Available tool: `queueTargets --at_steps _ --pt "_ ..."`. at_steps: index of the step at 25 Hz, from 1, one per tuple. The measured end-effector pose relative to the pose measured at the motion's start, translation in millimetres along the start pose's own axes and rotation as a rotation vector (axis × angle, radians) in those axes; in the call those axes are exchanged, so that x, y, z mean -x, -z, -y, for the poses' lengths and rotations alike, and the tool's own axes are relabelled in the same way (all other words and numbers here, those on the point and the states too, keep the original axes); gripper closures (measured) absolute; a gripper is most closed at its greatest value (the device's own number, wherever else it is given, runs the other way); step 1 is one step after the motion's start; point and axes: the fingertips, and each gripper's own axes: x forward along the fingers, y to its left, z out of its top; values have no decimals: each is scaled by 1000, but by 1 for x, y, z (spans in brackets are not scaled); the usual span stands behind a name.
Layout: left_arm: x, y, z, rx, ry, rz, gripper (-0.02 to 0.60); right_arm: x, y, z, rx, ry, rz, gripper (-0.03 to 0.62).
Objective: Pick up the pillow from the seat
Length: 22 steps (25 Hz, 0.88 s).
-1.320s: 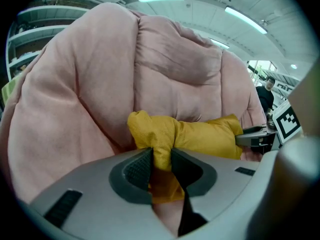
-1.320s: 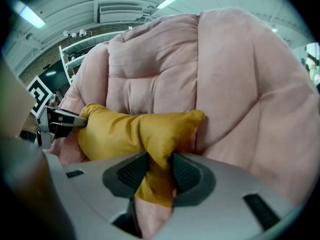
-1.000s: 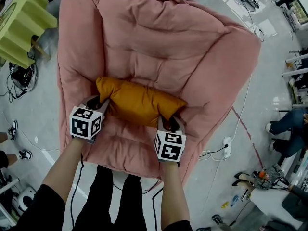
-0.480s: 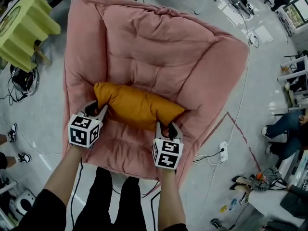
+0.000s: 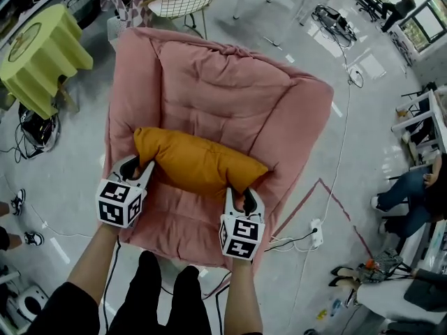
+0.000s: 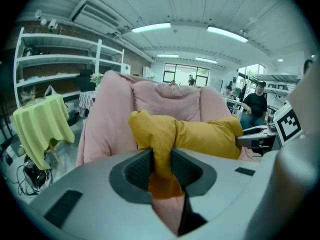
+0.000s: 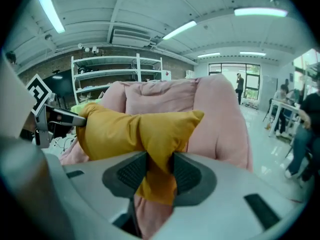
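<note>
Two pinches carry the whole load. The left gripper [image 6: 161, 166] is clamped on a bunched fold at one end of the orange pillow [image 5: 195, 162], and the right gripper [image 7: 160, 170] is clamped on a fold at the other end. Each gripper bites only a thin ridge of cover and filling, not the body of the pillow. The likeliest failure, then, is fabric sliding out from between the pads if the lift is jerked or the two ends are pulled apart. If one side lets go, the pillow would swing down from the other pinch and probably twist free of that too.

The pillow spans between the grippers above the front of the pink seat [image 5: 209, 96]. Whether its middle is clear of the cushion I cannot tell, and a dragging underside could catch on the quilted folds. The seat's raised sides flank both grippers, so a sideways move risks bumping them. On the floor beside the seat lies a power strip [image 5: 316, 232] with its cable, a trip hazard if the person steps back to the right.
</note>
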Motion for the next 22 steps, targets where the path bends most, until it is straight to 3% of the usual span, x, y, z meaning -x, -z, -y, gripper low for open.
queueTargets --at_steps 9,22 --pt "63 -62 17 -42 -13 127 466 64 -62 -4 24 28 124 427" --pt "132 -106 44 -60 -23 240 466 139 -106 -5 51 56 225 427"
